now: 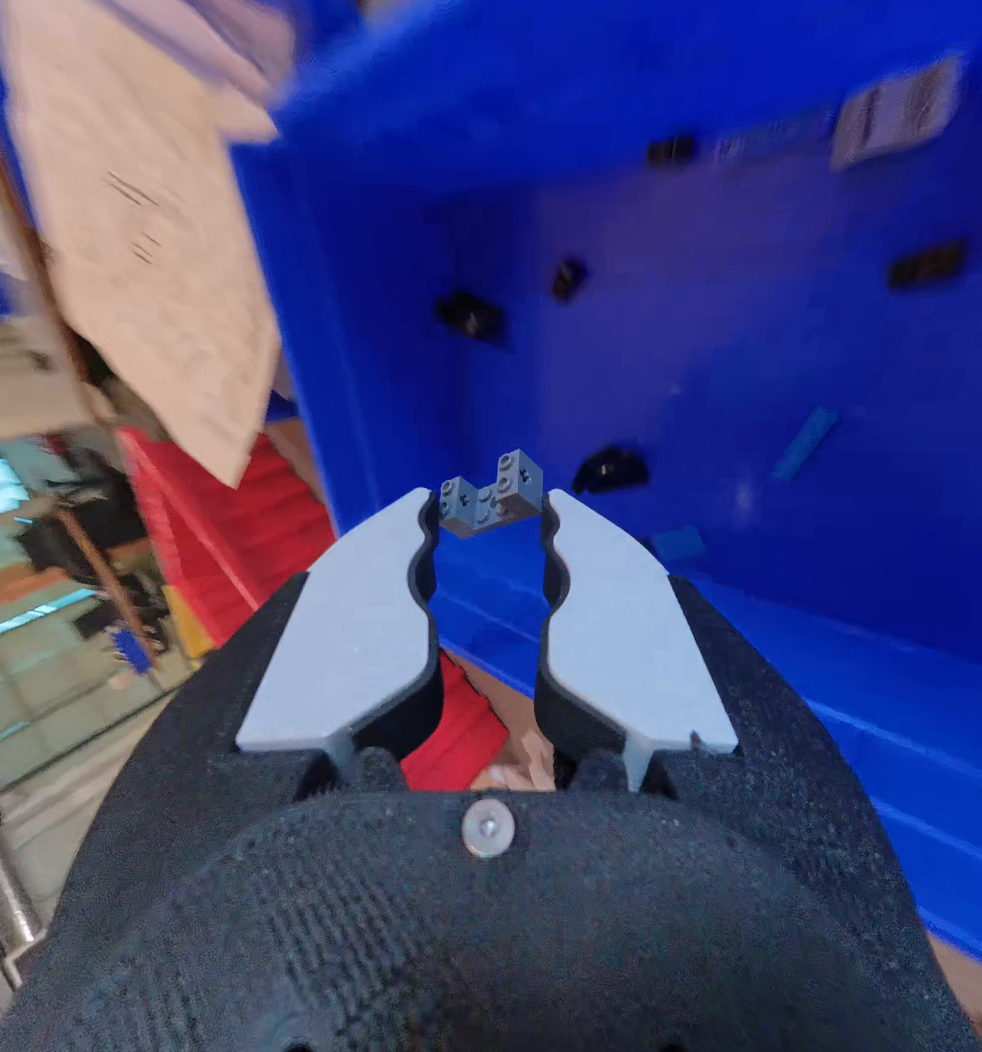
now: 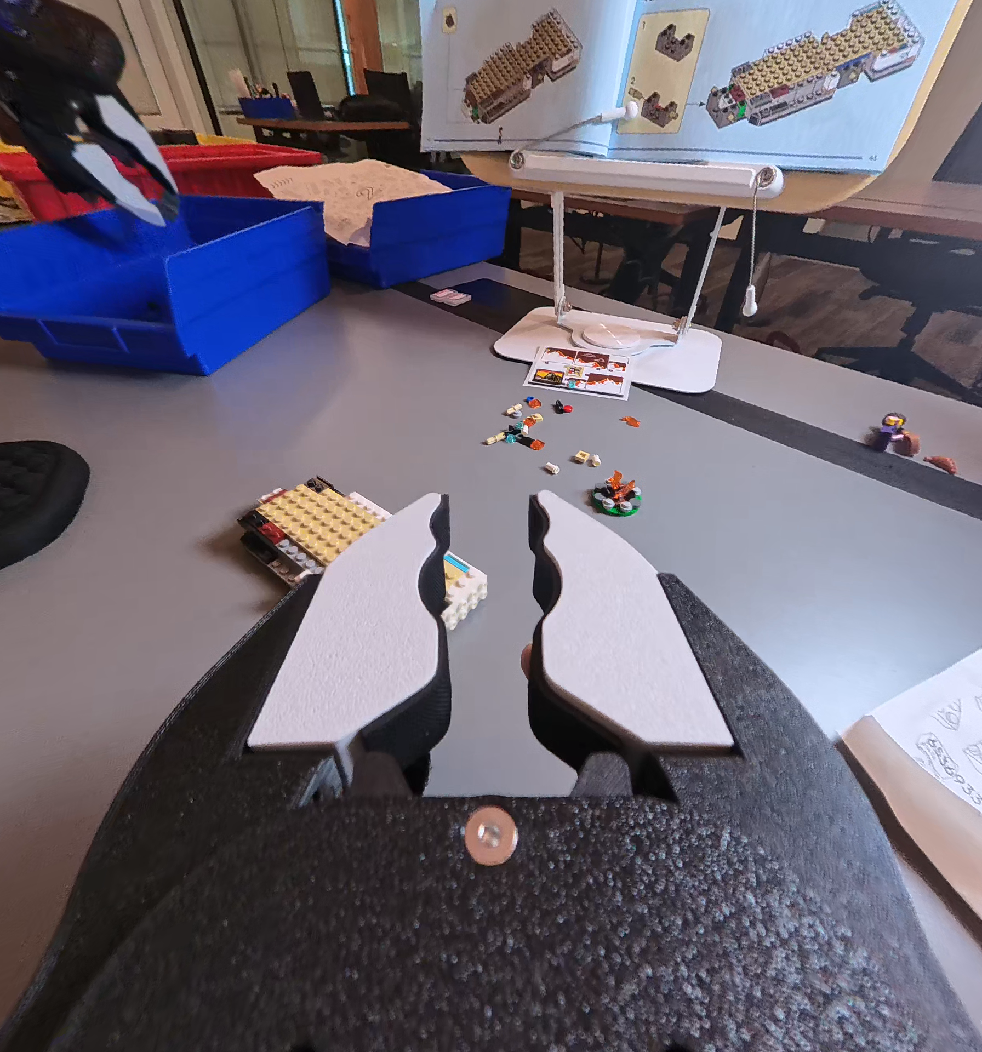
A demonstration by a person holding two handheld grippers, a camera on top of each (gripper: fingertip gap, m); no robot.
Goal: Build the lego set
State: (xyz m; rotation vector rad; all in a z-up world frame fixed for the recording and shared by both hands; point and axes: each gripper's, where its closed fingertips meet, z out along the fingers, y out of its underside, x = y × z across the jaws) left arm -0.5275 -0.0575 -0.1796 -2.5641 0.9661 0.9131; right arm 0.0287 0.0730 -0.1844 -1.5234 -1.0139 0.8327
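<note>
The left claw [image 1: 491, 504] is clamped on a small grey U-shaped studded plastic brick [image 1: 491, 504], lying crosswise between the fingertips, over the blue plastic bin [image 1: 705, 353]. The right claw [image 2: 489, 506] gapes bare above the grey tabletop [image 2: 363, 398]; the tan-topped brick model [image 2: 318, 526] lies at its nine o'clock.

Grey brick [image 1: 491, 501] – blue bin [image 1: 705, 341] – tan-studded model [image 2: 318, 521].

- Your left gripper [image 1: 491, 504] has a rough, speckled black printed body with a round silver screw [image 1: 488, 829] set in its middle.
- Its two fingers [image 1: 358, 620] are flat pale-grey plates, curved outward, with wavy black inner pads.
- Your right gripper [image 2: 489, 509] has the same build: grainy black shell, silver screw [image 2: 490, 835], pale fingers [image 2: 614, 620].
</note>
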